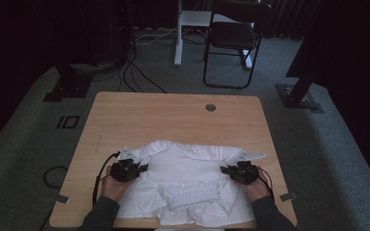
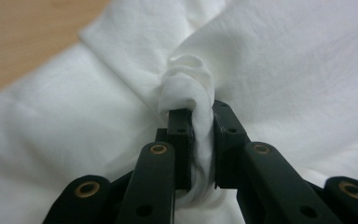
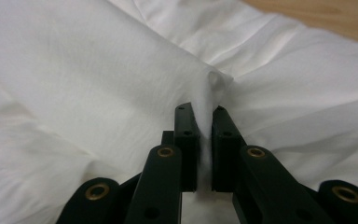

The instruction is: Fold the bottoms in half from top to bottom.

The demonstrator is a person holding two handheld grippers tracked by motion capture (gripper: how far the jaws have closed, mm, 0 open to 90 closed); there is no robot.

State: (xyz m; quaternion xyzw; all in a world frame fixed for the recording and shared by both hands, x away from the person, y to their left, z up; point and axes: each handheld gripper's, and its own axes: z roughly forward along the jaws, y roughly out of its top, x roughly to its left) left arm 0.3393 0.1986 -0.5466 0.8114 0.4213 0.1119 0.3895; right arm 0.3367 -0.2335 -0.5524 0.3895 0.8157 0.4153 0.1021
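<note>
High view – garment: a white garment (image 1: pixel 185 185) is spread, crumpled, on the near half of the desk (image 1: pixel 173 115); a ribbed band, likely a hem or cuff, is seen at its near middle.
High view – left gripper: the left gripper (image 1: pixel 142 168) is set at the garment's left edge, pointing inward across the cloth.
High view – right gripper: the right gripper (image 1: pixel 225 170) is set at the garment's right edge, opposite the left one, also pointing inward.
High view – reason for hold: the garment is taken at two opposite sides, judged to be for lifting or folding it evenly without the cloth sagging to one side.
High view – containers: none are seen on the desk; a round grommet hole (image 1: pixel 210 107) lies well beyond the garment's far edge.
Left gripper view – state: the jaws are pressed together on a bunched fold of the garment (image 2: pixel 186 88), which bulges out past the tips.
Left gripper view – surroundings: bare desk (image 2: pixel 23 37) is seen beyond the garment's corner.
Right gripper view – state: the jaws are pinching a thinner ridge of the garment (image 3: pixel 216 81), drawn up into a tent between the tips.
Right gripper view – surroundings: a strip of desk (image 3: pixel 326 16) is seen beyond the garment's far edge.
</note>
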